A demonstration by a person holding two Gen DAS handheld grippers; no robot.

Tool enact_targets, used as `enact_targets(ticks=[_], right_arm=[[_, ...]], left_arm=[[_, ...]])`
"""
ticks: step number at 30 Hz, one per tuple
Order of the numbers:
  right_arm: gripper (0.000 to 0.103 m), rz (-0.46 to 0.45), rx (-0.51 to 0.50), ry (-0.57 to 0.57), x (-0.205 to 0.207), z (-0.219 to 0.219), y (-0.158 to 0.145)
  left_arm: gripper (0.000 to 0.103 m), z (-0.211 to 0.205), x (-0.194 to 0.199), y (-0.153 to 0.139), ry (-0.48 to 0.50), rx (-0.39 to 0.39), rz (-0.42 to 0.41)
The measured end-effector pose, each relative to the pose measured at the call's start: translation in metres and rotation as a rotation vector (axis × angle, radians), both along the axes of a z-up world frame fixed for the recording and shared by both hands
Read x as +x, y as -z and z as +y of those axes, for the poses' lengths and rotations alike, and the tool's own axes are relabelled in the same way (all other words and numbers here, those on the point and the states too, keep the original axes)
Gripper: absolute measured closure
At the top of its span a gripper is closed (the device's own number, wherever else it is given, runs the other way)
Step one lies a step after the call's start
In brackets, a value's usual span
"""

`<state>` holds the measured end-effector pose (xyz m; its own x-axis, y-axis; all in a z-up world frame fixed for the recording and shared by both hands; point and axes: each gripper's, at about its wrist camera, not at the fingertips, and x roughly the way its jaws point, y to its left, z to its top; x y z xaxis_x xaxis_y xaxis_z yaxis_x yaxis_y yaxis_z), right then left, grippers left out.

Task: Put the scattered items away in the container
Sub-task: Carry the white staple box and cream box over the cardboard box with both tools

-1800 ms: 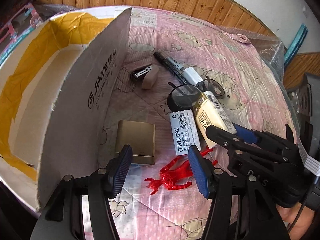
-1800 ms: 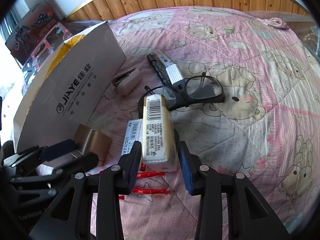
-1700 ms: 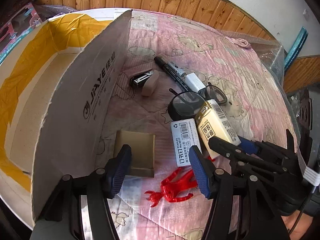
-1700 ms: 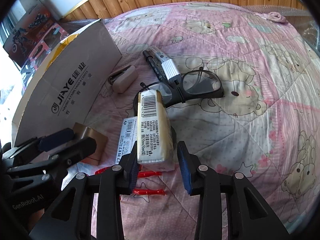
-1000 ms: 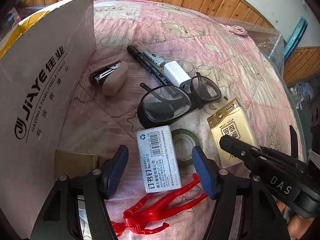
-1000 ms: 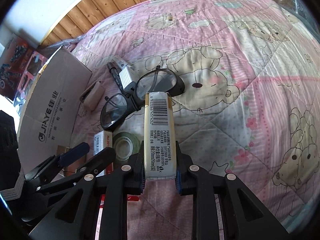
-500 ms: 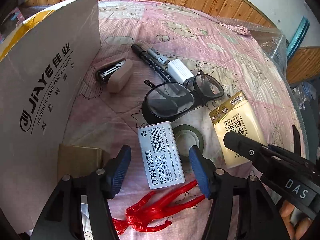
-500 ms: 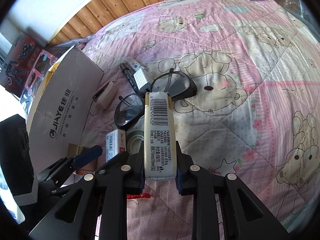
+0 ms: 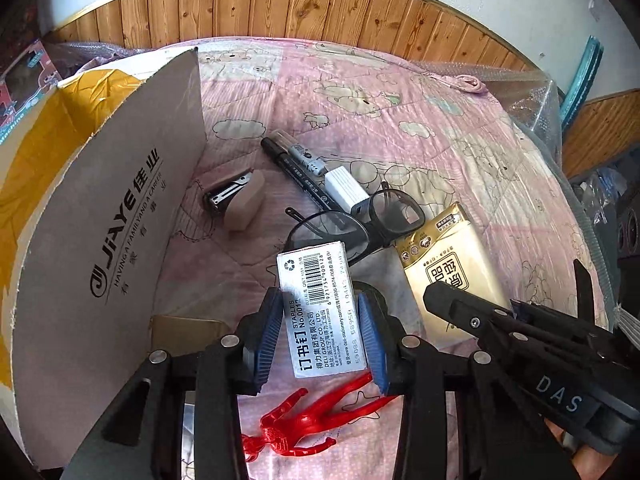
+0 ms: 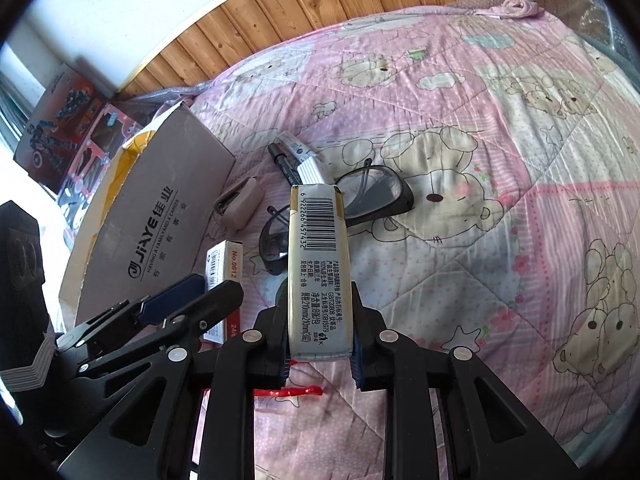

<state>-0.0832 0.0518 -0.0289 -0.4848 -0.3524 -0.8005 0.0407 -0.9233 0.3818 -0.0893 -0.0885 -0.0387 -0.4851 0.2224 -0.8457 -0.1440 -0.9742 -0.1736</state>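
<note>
Pink bear-print quilt [image 10: 500, 240] (quilted), wood-panelled wall [image 9: 320, 8], toy boxes [image 10: 68, 120] beyond

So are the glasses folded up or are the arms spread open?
Spread open. The glasses lie on the quilt with one temple arm sticking out past the lens toward the stapler, not tucked behind the frame.

Bright daylight, blown out at the right view's left edge; soft shadows, strong fisheye bending, dark corners.
</note>
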Motion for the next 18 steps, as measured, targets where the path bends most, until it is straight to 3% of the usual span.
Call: enact_targets(ticks=[8,18], right_arm=[[0.079,0.014,0.044,-0.013,0.016,-0.005,-0.004],[0.079,0.056,0.075,-0.012,0.042,-0.018,-0.025]], left_arm=[[0.063,0.000,0.017,-0.015,0.000,-0.037,0.012],[0.063,-0.006,0.040,-0.041,0.012,-0.002,0.057]])
